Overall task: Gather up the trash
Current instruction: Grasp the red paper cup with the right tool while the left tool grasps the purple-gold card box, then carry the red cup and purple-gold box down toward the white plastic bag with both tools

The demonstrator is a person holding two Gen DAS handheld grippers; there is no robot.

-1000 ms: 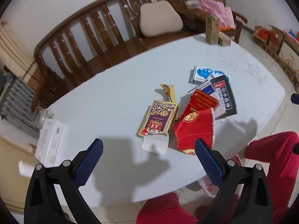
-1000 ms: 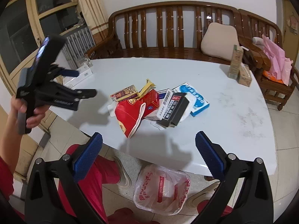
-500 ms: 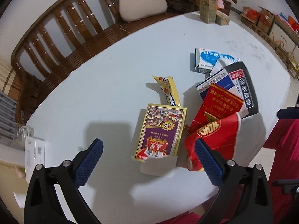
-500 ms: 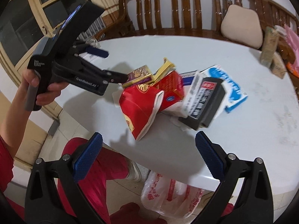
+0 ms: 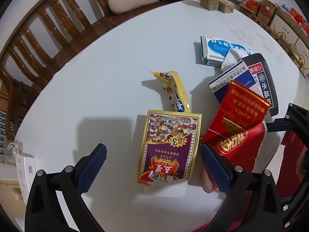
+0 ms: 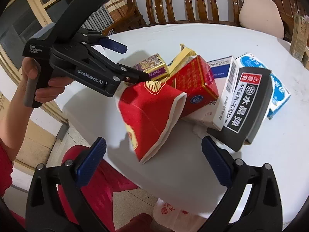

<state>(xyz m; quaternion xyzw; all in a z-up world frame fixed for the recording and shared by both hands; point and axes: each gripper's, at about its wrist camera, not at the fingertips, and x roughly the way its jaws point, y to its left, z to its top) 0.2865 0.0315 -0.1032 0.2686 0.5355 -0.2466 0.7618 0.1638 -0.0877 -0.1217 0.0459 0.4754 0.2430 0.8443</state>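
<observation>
Left gripper: spread wide over playing-card box.
Right gripper: released, facing red carton.

Bare white table lies wide on the left side of the purple-and-gold card box, and the left gripper straddles that box with its jaws spread wide. On the box's other side the way is crowded — the torn red carton lies just beside it, with the red box and black box stacked behind. The yellow wrapper blocks the far end. In the right wrist view, the right gripper has open table beneath the red carton's near edge — the pile fills everything beyond.
</observation>
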